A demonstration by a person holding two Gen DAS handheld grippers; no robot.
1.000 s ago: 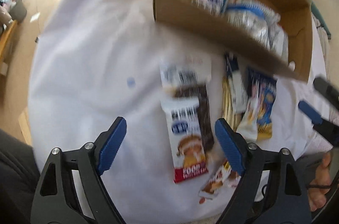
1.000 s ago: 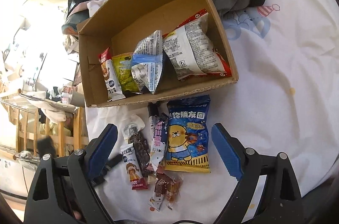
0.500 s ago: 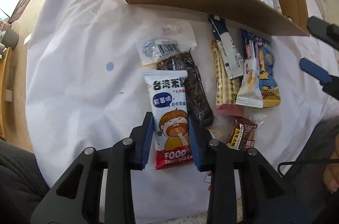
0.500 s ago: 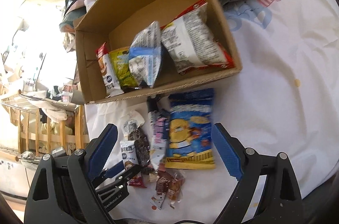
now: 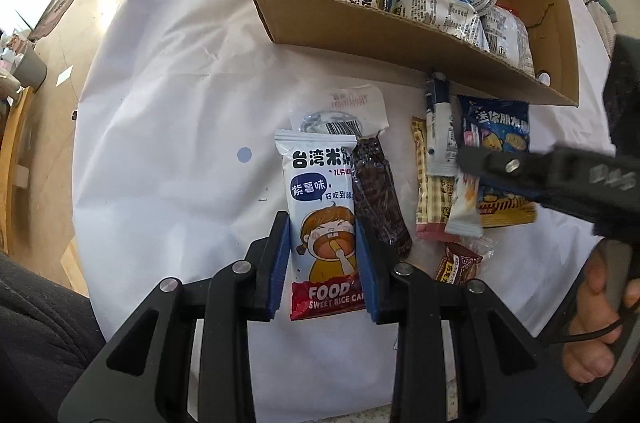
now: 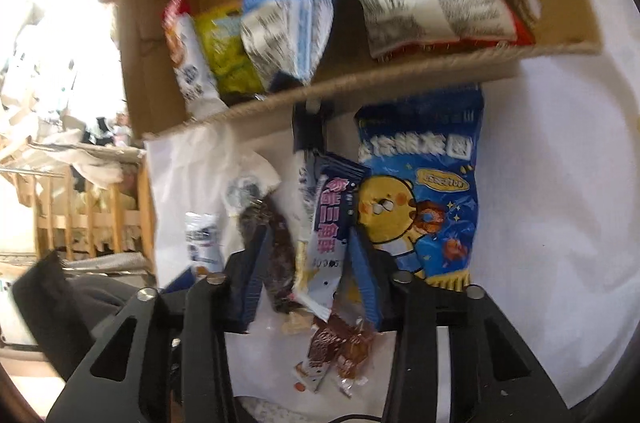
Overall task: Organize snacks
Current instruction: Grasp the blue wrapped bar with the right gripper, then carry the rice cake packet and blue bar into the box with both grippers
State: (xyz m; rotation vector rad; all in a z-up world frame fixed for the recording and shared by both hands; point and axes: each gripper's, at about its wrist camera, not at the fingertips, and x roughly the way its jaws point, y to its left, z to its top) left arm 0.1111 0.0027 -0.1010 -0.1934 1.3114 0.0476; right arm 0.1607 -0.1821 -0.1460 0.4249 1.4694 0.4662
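From the left wrist view, a cardboard box (image 5: 420, 35) sits on the white tablecloth (image 5: 168, 111) holding four packets that I can count: a yellow one, a sweet rice cake packet standing on end, and two white crinkled bags. In front of the box lie about eight loose snacks. The left gripper (image 5: 322, 263) has just closed, and its blue pads now press both long edges of the sweet rice cake packet (image 5: 320, 215), narrowed to the packet's width. That packet lies flat on the cloth, its long axis running from the gripper toward the box, red end nearest the camera. Touching its right edge is a dark bar in clear wrap (image 5: 380, 199), lying roughly parallel. Further right, the right gripper's black arm (image 5: 560, 179) reaches across a blue bear-print bag (image 5: 496, 143), with a hand (image 5: 600, 311) on its handle. From the right wrist view, which is blurred, the same four packets show in the box. The right gripper (image 6: 308, 275) has just been closing, jaws now narrow around a slim white-and-purple sachet (image 6: 328, 235); whether the pads actually press it I cannot tell. The sachet points toward the box, slightly tilted, overlapping the blue bear-print bag's left edge.
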